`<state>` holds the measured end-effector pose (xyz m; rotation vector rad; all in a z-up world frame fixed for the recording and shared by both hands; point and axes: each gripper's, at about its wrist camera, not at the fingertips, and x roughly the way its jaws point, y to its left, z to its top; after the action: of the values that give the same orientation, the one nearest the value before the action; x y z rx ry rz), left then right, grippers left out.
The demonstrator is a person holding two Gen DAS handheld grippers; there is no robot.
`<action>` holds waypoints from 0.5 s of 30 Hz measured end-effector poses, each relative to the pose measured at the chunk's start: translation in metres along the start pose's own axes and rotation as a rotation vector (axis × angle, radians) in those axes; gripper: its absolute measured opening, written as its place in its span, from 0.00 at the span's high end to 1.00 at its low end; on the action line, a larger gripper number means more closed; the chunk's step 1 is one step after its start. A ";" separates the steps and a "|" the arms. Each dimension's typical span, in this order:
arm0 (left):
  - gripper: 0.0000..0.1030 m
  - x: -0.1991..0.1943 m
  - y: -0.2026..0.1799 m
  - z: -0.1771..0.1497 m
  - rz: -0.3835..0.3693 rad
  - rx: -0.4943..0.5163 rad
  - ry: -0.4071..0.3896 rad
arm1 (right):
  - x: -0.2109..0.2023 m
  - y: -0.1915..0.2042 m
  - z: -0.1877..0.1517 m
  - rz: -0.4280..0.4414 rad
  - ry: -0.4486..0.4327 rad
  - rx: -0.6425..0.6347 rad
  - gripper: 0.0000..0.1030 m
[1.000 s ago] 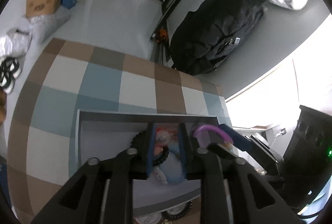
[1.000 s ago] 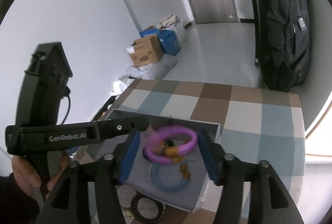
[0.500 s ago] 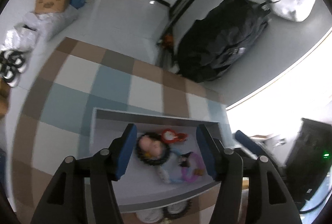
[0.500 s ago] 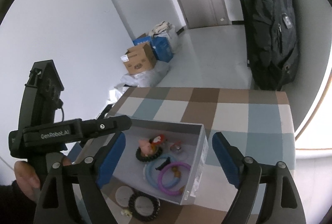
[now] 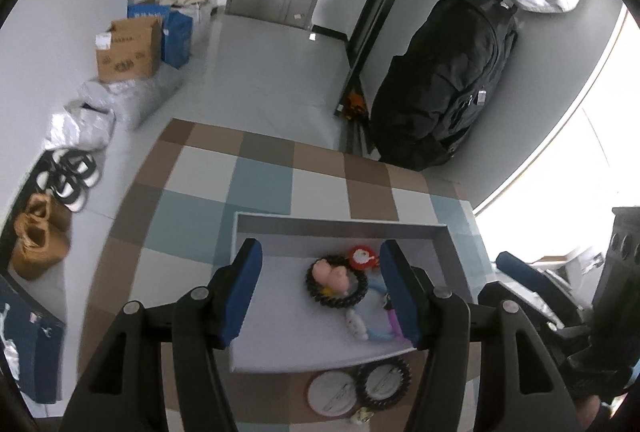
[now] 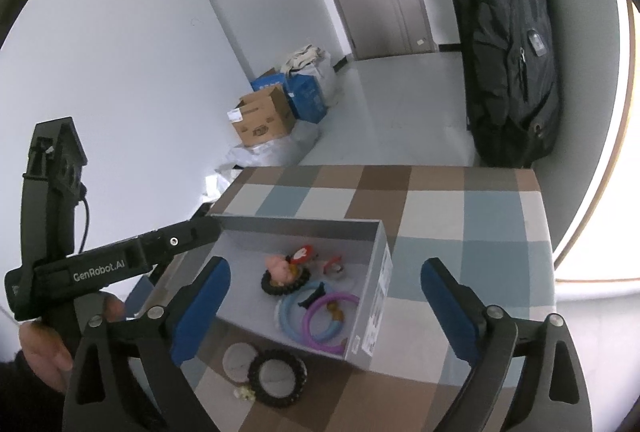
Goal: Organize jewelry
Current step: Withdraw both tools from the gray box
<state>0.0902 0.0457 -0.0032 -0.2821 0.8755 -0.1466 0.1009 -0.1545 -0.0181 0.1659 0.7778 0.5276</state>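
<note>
A grey box (image 5: 340, 228) (image 6: 376, 288) stands on the checked tablecloth. Inside lie a black coil tie with a pink charm (image 5: 336, 282) (image 6: 282, 278), a red charm (image 5: 362, 258) (image 6: 302, 254), a blue ring (image 6: 290, 316) and a purple ring (image 6: 330, 322). My left gripper (image 5: 322, 292) is open and empty above the box. My right gripper (image 6: 324, 308) is open wide and empty above the box's near corner. The left gripper's body (image 6: 108, 266) shows in the right wrist view.
In front of the box lie a black coil ring (image 5: 384, 382) (image 6: 276, 372), a white disc (image 5: 332, 392) (image 6: 240, 358) and a small pale piece (image 6: 245, 393). A black bag (image 5: 444, 83), cardboard boxes (image 5: 128, 47) and shoes (image 5: 68, 171) are on the floor beyond the table.
My right gripper opened and let the purple ring fall into the box. My left gripper opened too. Both pulled back and up from the box.
</note>
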 end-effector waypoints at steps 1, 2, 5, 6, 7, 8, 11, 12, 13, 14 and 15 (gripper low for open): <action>0.39 -0.002 -0.001 -0.001 0.010 0.005 -0.007 | -0.002 0.001 -0.002 -0.001 0.000 -0.003 0.04; 0.36 -0.005 -0.001 -0.003 0.018 0.008 -0.015 | -0.002 0.003 -0.003 -0.002 0.001 -0.005 0.04; 0.30 -0.017 -0.002 -0.009 0.048 0.020 -0.065 | -0.006 0.006 -0.008 -0.008 -0.001 -0.015 0.04; 0.29 -0.019 -0.003 -0.010 0.052 0.024 -0.072 | -0.007 0.007 -0.009 -0.008 -0.002 -0.017 0.03; 0.28 -0.022 -0.004 -0.013 0.062 0.031 -0.084 | -0.009 0.008 -0.011 -0.008 -0.005 -0.019 0.03; 0.27 -0.024 -0.004 -0.015 0.069 0.035 -0.093 | -0.012 0.009 -0.013 -0.008 -0.009 -0.023 0.03; 0.22 -0.031 -0.004 -0.023 0.108 0.043 -0.117 | -0.020 0.012 -0.019 -0.012 -0.017 -0.030 0.00; 0.21 -0.033 -0.005 -0.025 0.110 0.043 -0.119 | -0.022 0.013 -0.021 -0.008 -0.017 -0.034 0.00; 0.21 -0.034 -0.004 -0.027 0.110 0.041 -0.120 | -0.025 0.015 -0.023 -0.010 -0.018 -0.042 0.00; 0.21 -0.035 -0.004 -0.029 0.111 0.039 -0.117 | -0.026 0.016 -0.025 -0.017 -0.020 -0.048 0.00; 0.21 -0.037 -0.004 -0.032 0.111 0.037 -0.112 | -0.028 0.017 -0.026 -0.022 -0.021 -0.052 0.00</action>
<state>0.0425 0.0453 0.0055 -0.2047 0.7750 -0.0431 0.0591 -0.1554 -0.0138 0.1144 0.7439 0.5242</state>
